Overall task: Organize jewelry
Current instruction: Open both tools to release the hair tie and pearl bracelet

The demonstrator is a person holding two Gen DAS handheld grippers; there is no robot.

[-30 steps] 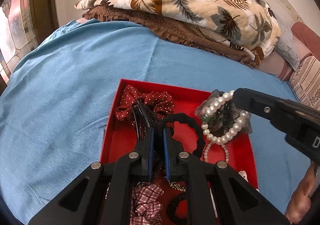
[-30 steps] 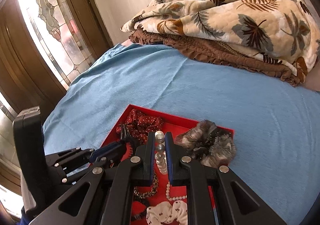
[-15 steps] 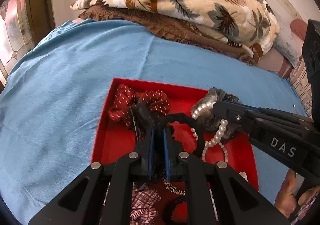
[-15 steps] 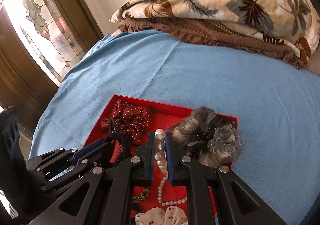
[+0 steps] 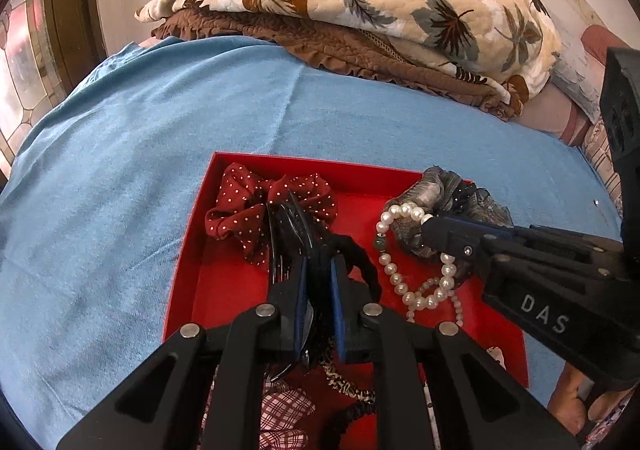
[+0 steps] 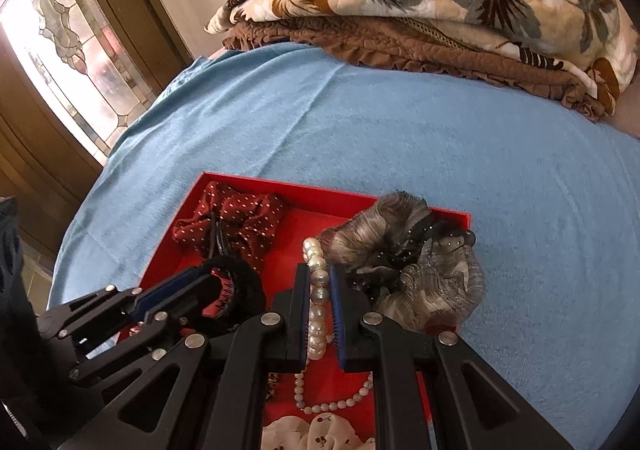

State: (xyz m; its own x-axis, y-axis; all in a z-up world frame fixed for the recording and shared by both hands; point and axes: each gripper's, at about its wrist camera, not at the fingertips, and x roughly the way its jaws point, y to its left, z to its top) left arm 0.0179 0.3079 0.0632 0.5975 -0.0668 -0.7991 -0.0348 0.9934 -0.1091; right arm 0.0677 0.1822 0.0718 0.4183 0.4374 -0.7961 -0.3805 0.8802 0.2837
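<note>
A red tray (image 5: 192, 274) (image 6: 280, 188) lies on the blue bedspread and holds hair ties and jewelry. My left gripper (image 5: 319, 266) is shut on a black hair clip (image 5: 288, 226) tangled with a black scrunchie (image 5: 360, 254), low over the tray's middle; it shows at the left of the right wrist view (image 6: 200, 282). My right gripper (image 6: 319, 278) is shut on a pearl bracelet (image 6: 316, 290) beside a grey scrunchie (image 6: 404, 250); the pearls (image 5: 404, 290) hang in a loop onto the tray floor in the left wrist view.
A red dotted scrunchie (image 5: 248, 206) lies in the tray's far left corner. A plaid scrunchie (image 5: 284, 410) and a white printed scrunchie (image 6: 312, 430) lie at the near end. Folded blankets (image 5: 360, 2) are piled at the back. A stained-glass window (image 6: 68, 42) is at left.
Both grippers have sunk lower toward the tray. The right gripper has brought the pearl bracelet down from above the grey scrunchie so that its loop rests on the tray floor.
</note>
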